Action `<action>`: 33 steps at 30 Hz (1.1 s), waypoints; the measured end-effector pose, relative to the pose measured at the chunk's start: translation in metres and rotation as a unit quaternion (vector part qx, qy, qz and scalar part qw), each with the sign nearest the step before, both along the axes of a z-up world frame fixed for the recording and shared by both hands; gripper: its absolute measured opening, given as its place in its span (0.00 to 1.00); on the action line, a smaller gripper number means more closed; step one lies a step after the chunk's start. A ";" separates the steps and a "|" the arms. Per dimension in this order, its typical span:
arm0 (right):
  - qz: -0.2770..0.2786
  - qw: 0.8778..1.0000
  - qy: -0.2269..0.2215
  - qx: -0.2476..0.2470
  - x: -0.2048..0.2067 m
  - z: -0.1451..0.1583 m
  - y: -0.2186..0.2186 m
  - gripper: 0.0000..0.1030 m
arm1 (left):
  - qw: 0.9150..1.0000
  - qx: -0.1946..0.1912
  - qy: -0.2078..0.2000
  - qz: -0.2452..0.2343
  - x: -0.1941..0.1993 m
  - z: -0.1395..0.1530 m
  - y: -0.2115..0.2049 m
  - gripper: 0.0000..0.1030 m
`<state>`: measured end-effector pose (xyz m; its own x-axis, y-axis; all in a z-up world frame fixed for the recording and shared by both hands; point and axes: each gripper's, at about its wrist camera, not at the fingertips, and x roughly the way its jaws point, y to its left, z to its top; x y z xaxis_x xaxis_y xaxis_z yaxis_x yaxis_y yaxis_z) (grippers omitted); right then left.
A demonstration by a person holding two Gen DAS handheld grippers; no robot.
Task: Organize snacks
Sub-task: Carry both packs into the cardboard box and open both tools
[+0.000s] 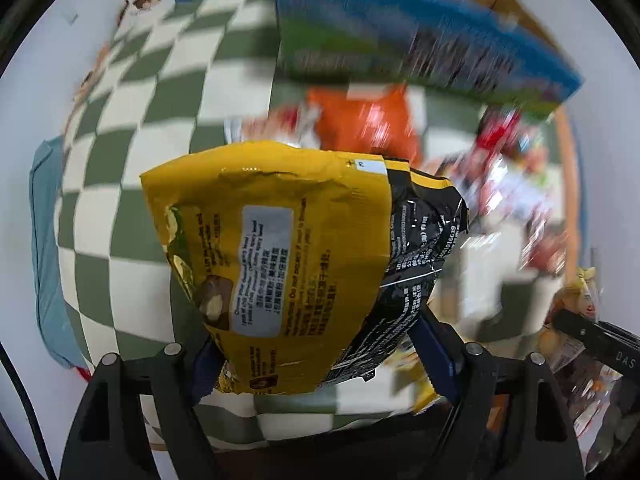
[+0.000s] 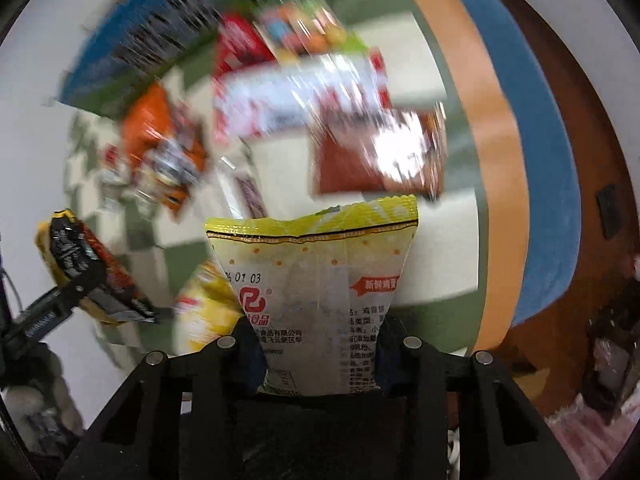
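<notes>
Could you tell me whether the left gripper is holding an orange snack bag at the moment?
No, the left gripper has its jaws closed on a yellow and black snack bag, while the orange bag lies on the checkered cloth.

So the cloth (image 1: 160,92) underneath is a green-and-cream checkerboard. The big bag (image 1: 288,248) is mostly yellow with a black side panel and a pale grey label. The other packet (image 2: 316,280) is whitish with a yellow-green top edge, tiny orange dots and a red logo. There's a bright orange pack (image 1: 364,120), and a blue-and-green box (image 1: 400,40).
</notes>
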<state>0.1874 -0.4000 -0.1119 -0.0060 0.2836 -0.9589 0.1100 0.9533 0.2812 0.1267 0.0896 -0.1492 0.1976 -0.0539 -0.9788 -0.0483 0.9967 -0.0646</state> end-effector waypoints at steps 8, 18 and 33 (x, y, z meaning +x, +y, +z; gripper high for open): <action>0.052 0.990 -0.113 0.060 0.084 0.126 0.017 0.42 | 0.991 -0.074 -0.108 0.009 0.129 0.101 -0.041 0.80; 0.105 0.981 -0.157 0.037 0.274 0.167 0.009 0.42 | 0.991 -0.073 -0.112 0.008 0.302 0.127 -0.062 0.80; 0.125 0.992 -0.024 -0.002 0.381 0.039 0.018 0.42 | 0.992 -0.085 0.088 0.003 0.431 -0.035 -0.088 0.80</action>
